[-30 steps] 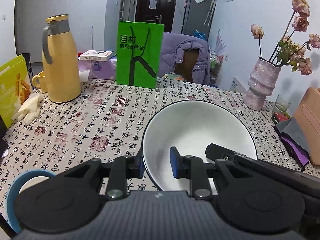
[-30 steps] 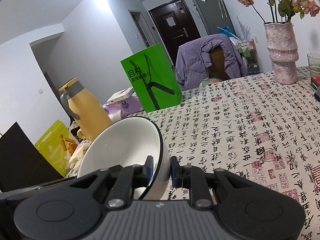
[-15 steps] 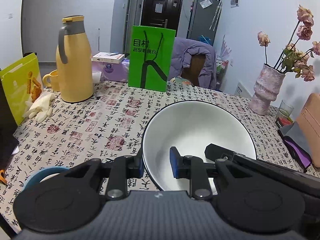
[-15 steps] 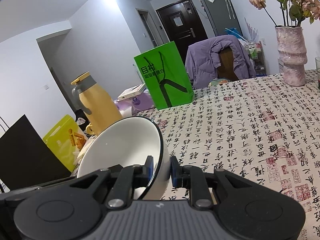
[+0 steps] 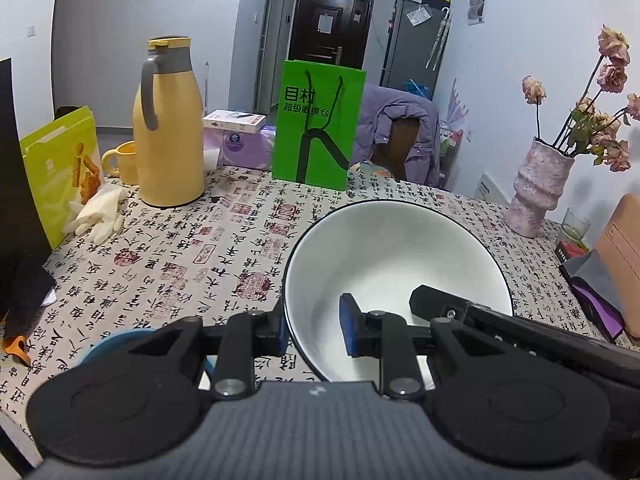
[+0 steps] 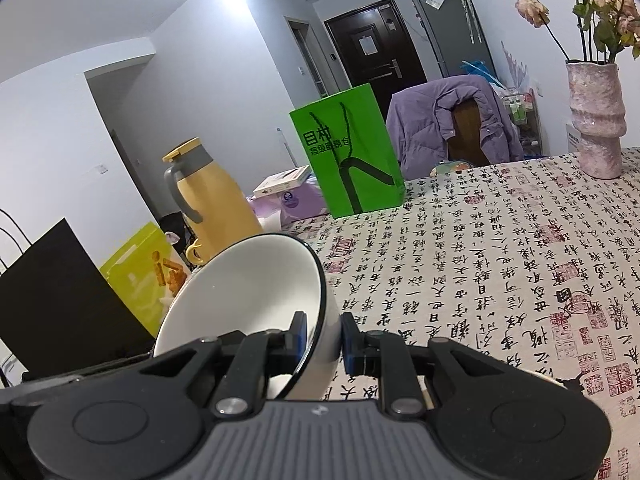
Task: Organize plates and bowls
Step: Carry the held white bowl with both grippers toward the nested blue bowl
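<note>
Bowl (image 5: pixel 394 264) clamped at opposite rims: my left gripper (image 5: pixel 312 330) at nine o'clock, right gripper (image 6: pixel 323 338) at three

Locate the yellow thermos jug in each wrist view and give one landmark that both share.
Left wrist: yellow thermos jug stands upper left, on the tablecloth's far side.
Right wrist: it sits left of centre, behind the white bowl's rim.
Shared landmark: green paper bag, to the jug's right.

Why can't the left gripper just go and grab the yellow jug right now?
Probably not yet: the left gripper is shut on the rim of the white bowl, which the right gripper also clamps. The yellow jug stands far off across the table.
</note>
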Tool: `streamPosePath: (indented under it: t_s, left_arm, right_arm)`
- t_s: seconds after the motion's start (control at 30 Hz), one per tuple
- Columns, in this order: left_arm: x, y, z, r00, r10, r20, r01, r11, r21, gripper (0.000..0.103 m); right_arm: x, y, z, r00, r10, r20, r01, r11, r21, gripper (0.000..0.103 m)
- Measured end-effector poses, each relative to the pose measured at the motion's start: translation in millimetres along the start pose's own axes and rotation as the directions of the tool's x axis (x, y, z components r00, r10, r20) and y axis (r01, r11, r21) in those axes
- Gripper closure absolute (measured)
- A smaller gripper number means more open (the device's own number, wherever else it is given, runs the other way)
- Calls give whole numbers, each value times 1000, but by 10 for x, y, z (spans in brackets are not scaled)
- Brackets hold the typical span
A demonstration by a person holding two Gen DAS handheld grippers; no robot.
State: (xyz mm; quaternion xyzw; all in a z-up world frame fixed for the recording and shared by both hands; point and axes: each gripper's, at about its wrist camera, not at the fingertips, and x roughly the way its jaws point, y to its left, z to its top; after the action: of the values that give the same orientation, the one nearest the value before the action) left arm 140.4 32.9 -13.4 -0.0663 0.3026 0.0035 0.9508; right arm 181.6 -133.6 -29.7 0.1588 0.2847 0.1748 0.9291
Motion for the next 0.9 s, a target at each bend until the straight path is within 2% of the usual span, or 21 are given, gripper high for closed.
streamPosePath:
  t_s: [0.9]
  left_arm:
    - [-246, 495, -77, 1000, 21, 15, -20, 999, -46, 79]
  right_arm:
    - [15, 508, -196, 1000, 23, -14, -24, 999, -48, 84]
